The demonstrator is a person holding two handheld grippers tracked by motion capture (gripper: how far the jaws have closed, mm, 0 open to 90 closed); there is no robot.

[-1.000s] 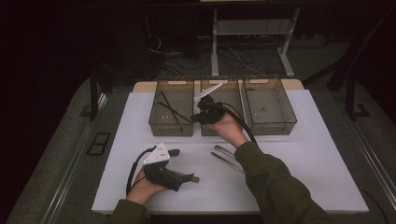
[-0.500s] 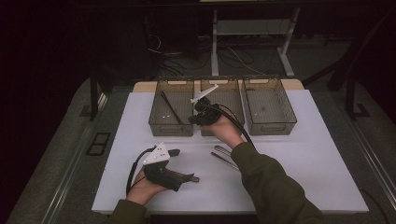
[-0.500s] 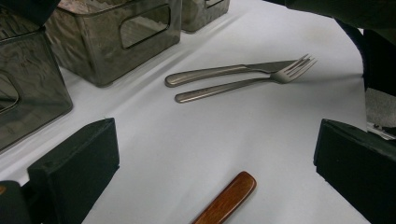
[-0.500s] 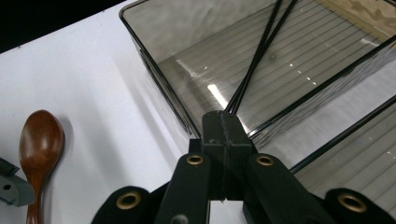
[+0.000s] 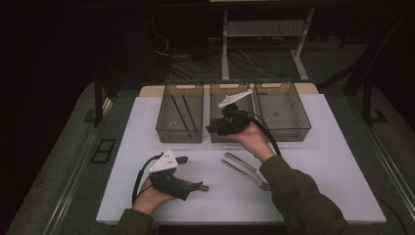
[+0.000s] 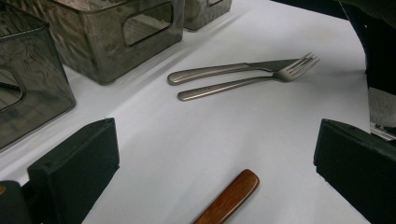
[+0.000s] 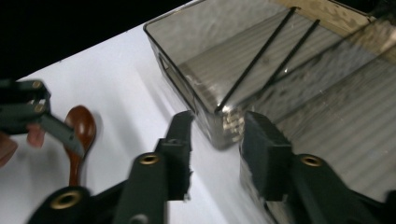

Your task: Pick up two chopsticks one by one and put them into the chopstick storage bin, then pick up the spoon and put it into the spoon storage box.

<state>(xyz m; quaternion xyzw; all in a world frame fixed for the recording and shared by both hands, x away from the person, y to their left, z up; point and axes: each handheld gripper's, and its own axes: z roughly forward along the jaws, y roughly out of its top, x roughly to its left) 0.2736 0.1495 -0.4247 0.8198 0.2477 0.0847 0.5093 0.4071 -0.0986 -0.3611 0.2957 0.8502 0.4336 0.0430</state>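
My right gripper (image 5: pixel 214 129) (image 7: pixel 217 127) hovers over the front left corner of the middle bin (image 5: pixel 230 86). Its jaws have just been opening and stand partly apart with nothing between them. Two black chopsticks (image 5: pixel 180 111) (image 7: pixel 261 51) lie in the left bin (image 5: pixel 179 133) (image 7: pixel 180 81). My left gripper (image 5: pixel 191 173) (image 6: pixel 215 154) rests on the white table near the front, jaws wide open. A wooden spoon (image 5: pixel 203 187) (image 6: pixel 231 196) (image 7: pixel 79 125) lies on the table between those jaws, untouched by the pads.
A metal fork (image 5: pixel 252 175) (image 6: pixel 261 79) and a knife (image 5: pixel 240 161) (image 6: pixel 210 71) lie side by side on the white mat (image 5: pixel 333 166), right of the left gripper. A third bin (image 5: pixel 289 133) stands at the back right. Table legs and cables sit behind.
The right gripper moved right, from beside the left bin to the middle bin, and its jaws opened. A thin black stick seen at its jaws earlier is gone from them. The left gripper stayed put.
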